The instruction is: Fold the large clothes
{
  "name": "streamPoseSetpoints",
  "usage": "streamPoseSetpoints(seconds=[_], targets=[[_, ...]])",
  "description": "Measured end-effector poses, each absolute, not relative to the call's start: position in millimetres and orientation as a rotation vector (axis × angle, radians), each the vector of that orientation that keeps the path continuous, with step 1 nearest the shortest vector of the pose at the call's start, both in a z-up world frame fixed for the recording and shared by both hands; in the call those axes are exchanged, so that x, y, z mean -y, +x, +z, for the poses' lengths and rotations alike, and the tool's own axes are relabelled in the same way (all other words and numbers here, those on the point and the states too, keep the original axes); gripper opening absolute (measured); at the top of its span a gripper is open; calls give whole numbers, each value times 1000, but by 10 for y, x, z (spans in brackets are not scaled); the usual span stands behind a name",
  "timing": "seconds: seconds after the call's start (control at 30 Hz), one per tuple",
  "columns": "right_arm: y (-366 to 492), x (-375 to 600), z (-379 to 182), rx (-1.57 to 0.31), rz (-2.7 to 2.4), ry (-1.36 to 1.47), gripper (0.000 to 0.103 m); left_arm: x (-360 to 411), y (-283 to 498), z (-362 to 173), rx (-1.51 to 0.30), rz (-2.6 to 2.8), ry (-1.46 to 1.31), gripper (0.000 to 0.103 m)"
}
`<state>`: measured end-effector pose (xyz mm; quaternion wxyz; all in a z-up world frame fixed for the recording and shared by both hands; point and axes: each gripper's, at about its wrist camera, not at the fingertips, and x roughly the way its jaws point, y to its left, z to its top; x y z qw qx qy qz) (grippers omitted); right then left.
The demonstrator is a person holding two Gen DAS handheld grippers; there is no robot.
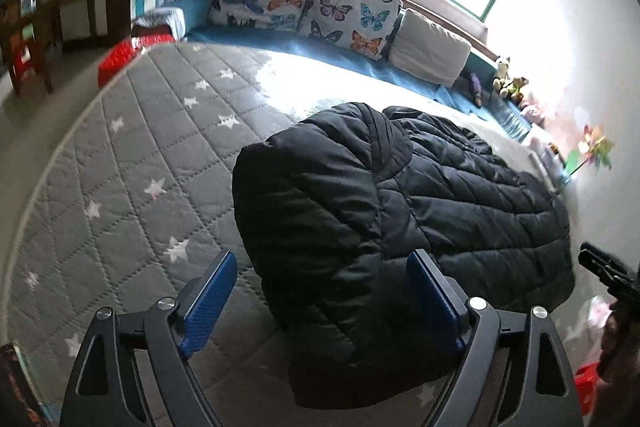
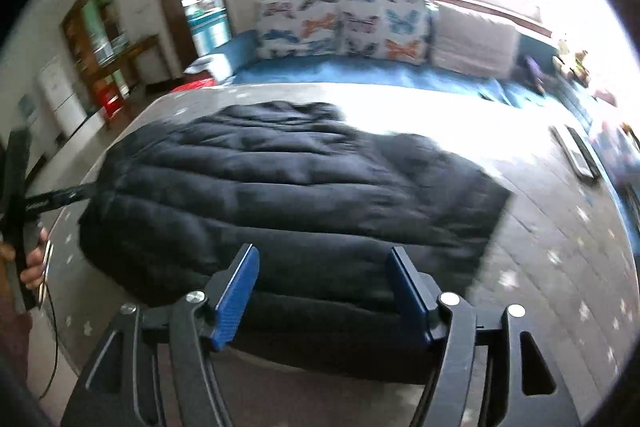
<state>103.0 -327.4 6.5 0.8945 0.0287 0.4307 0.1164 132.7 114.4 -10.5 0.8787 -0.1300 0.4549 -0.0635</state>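
The black quilted puffer jacket (image 1: 400,219) lies at twelve o'clock of the spread, empty left gripper (image 1: 320,291); the right gripper (image 2: 324,287) gapes too.

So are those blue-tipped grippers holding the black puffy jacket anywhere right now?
No, nothing is held. The left gripper and right gripper both stand open above the black quilted puffer jacket lying folded on the grey star-patterned mattress.
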Motion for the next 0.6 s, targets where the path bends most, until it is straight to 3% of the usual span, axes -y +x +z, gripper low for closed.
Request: streamPoseSetpoints(seconds=[0.37, 0.6], targets=[[1391, 4028, -476, -1030, 242, 438, 77, -1345, 1602, -387, -983, -185, -488, 96], [1615, 4185, -847, -1077, 383, 687, 91, -1456, 1737, -600, -990, -243, -623, 99]])
